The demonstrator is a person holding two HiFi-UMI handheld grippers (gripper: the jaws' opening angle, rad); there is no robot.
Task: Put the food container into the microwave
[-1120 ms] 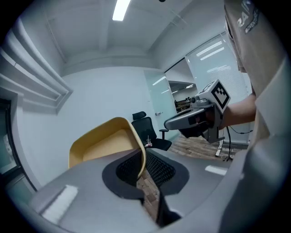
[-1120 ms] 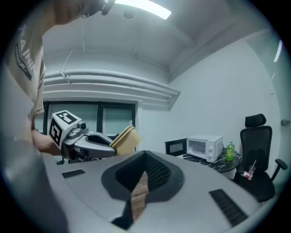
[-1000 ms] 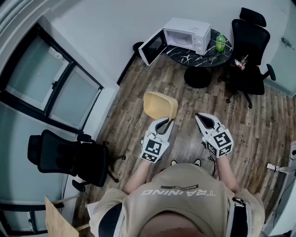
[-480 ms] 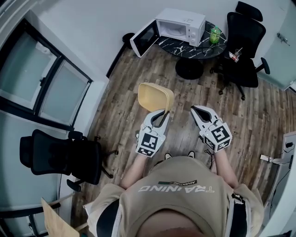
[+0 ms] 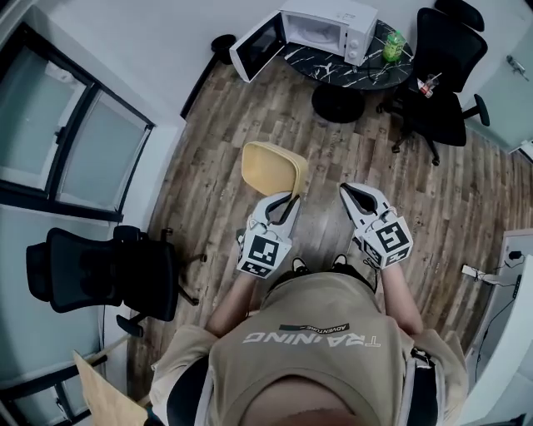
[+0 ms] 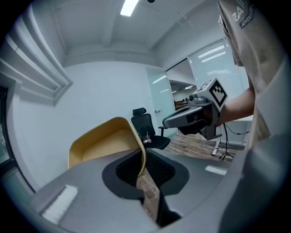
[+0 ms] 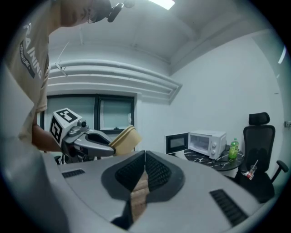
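Left gripper (image 5: 286, 203): fingers closed on the near wall of the yellow food container (image 5: 273, 169), which is held in the air, tilted, above the wood floor (image 5: 466, 191). Right gripper (image 5: 348, 193): fingers pressed together, holding nothing, beside the left and apart from the container. A black office chair (image 5: 100, 279) stands at the left by the glazed wall (image 5: 67, 141). Open floor separates the container from the far round black surface (image 5: 354, 65), well apart. On it stand the white microwave (image 5: 329, 23), door open, and a green bottle (image 5: 393, 46). A second black chair (image 5: 437, 91) adjoins it. Against one second ago: the container remains gripped, and the microwave sits higher in the head view.
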